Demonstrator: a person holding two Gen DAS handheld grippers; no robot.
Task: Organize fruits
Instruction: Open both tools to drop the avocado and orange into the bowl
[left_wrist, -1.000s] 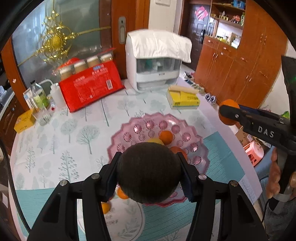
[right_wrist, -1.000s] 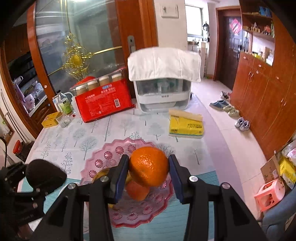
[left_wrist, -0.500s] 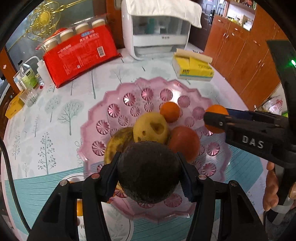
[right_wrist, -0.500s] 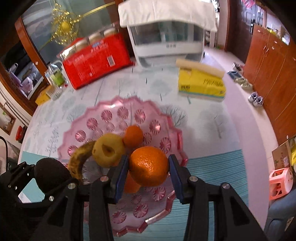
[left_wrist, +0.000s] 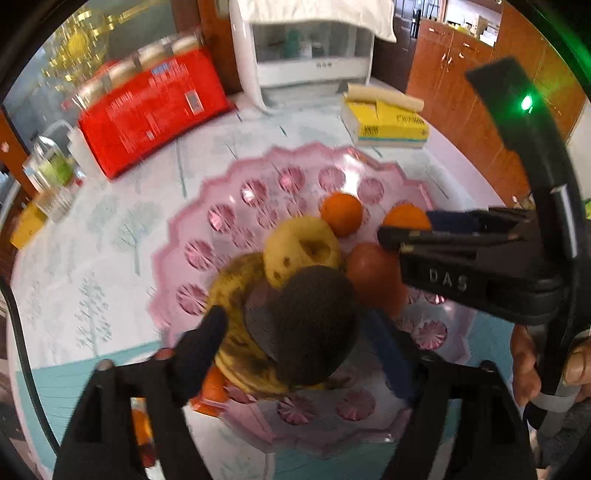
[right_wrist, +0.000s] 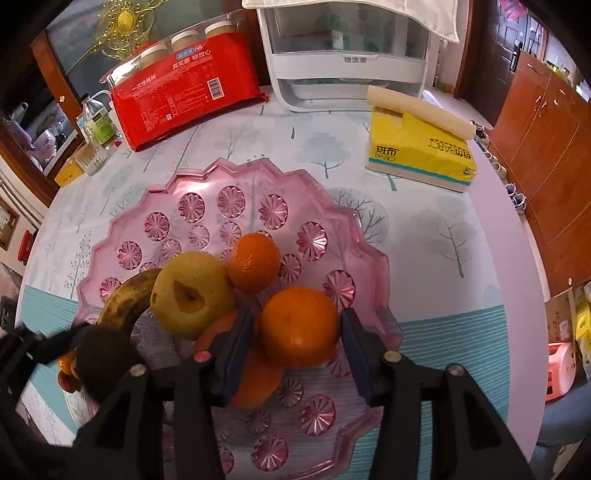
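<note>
Across the tree-print worktop (right_wrist: 424, 229) sits the pink tray (right_wrist: 354, 229), where both jaws look parted, the left gripper (left_wrist: 295, 339) around the dark fruit (left_wrist: 314, 325), the right gripper (right_wrist: 295, 347) around the orange (right_wrist: 301, 326), so withdrawing cleanly seems next.

A pink scalloped plate (right_wrist: 207, 177) with starburst facets holds a yellow pear (right_wrist: 190, 295) at center, a small tangerine (right_wrist: 253, 262) at its 2 o'clock, a spotted brown banana (right_wrist: 125, 299) at 9, a larger orange (right_wrist: 299, 328) at 4, and a dark avocado (left_wrist: 314, 325) at 7.
</note>
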